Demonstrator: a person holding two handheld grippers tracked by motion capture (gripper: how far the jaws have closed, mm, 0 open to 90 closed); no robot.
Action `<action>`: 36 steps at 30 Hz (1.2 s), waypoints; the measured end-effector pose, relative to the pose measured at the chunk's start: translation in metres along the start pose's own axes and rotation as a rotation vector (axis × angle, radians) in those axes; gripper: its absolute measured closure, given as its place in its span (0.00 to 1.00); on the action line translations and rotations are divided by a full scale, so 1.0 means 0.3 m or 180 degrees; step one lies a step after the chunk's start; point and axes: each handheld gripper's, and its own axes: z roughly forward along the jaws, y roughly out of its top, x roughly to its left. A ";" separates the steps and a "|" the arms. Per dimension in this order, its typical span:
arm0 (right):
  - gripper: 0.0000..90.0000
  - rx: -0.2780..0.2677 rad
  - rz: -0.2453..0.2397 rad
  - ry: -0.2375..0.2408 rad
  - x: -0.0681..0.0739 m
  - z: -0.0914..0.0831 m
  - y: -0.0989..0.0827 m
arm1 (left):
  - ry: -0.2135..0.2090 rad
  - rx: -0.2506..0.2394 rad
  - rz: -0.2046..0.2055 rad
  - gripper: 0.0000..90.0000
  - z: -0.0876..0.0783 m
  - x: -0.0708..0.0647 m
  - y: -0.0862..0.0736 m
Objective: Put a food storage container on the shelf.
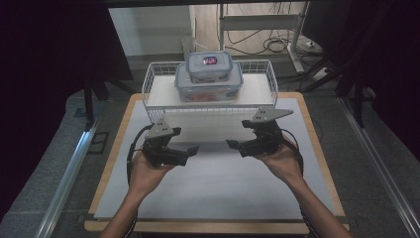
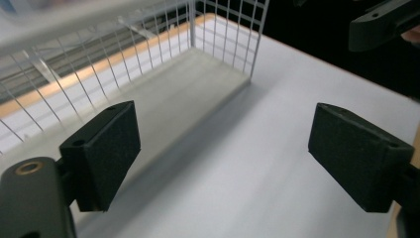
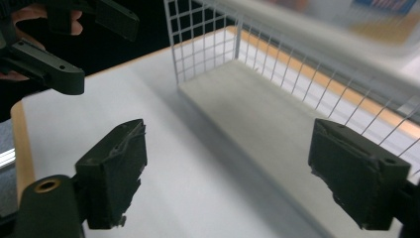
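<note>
Two clear lidded food boxes are stacked on top of a white wire rack (image 1: 153, 84): a small box (image 1: 208, 67) on a larger one (image 1: 208, 88). My left gripper (image 1: 190, 152) hovers over the white mat (image 1: 213, 193) in front of the rack, jaws pointing inward. My right gripper (image 1: 235, 146) faces it from the right. In the left gripper view the left gripper (image 2: 223, 144) is open, with nothing between its pads, and the rack (image 2: 223, 29) lies beyond. In the right gripper view the right gripper (image 3: 228, 158) is likewise open and empty near the rack's lower shelf (image 3: 257, 104).
The mat lies on a wooden table (image 1: 111, 168) with bare mat in front of both hands. Black curtains hang at both sides. A metal rail (image 1: 69, 178) runs along the floor at left, and cables (image 1: 277, 44) lie behind the table.
</note>
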 end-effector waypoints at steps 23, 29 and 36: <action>0.00 0.0205 0.0128 0.0188 0.056 -0.014 -0.230 | 0.0074 0.0301 0.0159 0.03 0.032 -0.111 -0.202; 0.00 0.0195 0.0113 0.0136 0.060 -0.018 -0.289 | 0.0066 0.0288 0.0054 0.03 0.027 -0.110 -0.263; 0.00 0.0274 0.0126 -0.0020 0.068 -0.025 -0.361 | 0.0128 0.0338 0.0098 0.03 0.019 -0.119 -0.329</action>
